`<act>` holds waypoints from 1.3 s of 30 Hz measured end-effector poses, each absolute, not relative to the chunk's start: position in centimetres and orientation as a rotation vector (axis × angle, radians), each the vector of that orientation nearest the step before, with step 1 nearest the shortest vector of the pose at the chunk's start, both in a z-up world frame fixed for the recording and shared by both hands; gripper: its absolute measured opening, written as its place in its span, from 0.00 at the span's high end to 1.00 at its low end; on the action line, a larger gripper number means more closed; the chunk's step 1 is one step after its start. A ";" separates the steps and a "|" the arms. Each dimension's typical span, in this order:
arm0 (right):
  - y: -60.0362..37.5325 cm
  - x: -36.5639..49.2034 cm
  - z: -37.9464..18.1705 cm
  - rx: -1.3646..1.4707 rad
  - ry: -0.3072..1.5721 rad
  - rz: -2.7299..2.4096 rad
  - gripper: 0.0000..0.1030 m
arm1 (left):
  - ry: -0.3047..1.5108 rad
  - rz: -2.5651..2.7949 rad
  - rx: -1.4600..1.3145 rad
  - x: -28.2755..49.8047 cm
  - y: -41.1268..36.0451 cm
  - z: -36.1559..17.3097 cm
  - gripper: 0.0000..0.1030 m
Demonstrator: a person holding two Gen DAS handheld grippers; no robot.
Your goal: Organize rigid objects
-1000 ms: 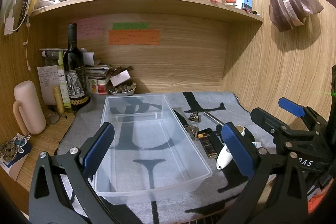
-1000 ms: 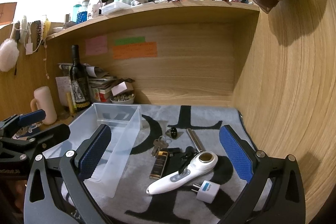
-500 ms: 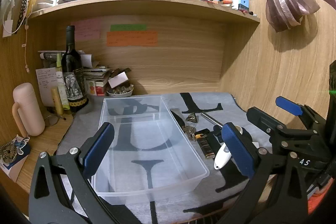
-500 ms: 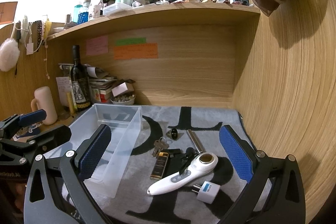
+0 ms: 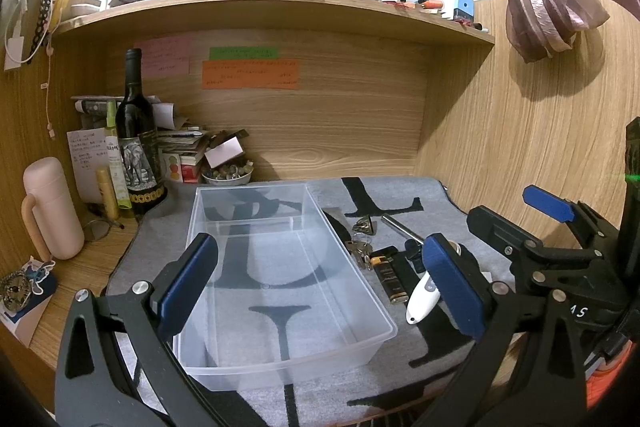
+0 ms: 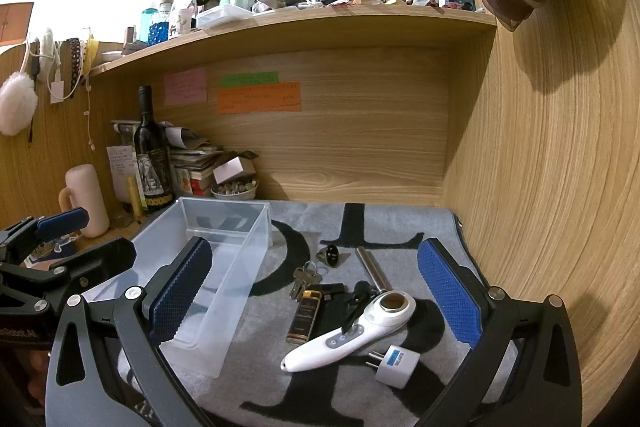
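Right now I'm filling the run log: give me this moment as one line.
left gripper: open, over clear bin | right gripper: open, above white handheld device | bin: nothing inside | items on mat

**Little Lettering Legible**

The right gripper carries white marks reading "1 5" on its black frame. In the right wrist view, the left gripper shows partial white lettering, roughly "Robot.AI". Wall notes' writing is too small to read.

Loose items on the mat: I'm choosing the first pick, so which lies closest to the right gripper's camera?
The white plug adapter, with a blue label and two prongs. It sits nearer than the white handheld device, lighter and keys.
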State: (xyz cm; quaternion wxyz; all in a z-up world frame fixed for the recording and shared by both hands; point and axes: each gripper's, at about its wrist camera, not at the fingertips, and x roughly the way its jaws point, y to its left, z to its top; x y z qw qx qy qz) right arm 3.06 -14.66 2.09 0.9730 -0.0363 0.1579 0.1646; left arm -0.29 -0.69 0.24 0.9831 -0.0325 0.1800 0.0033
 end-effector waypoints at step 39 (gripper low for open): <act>-17.7 7.6 -0.6 -0.049 0.487 0.191 0.17 | 0.660 0.070 -0.139 5.6 9.2 -2.9 0.46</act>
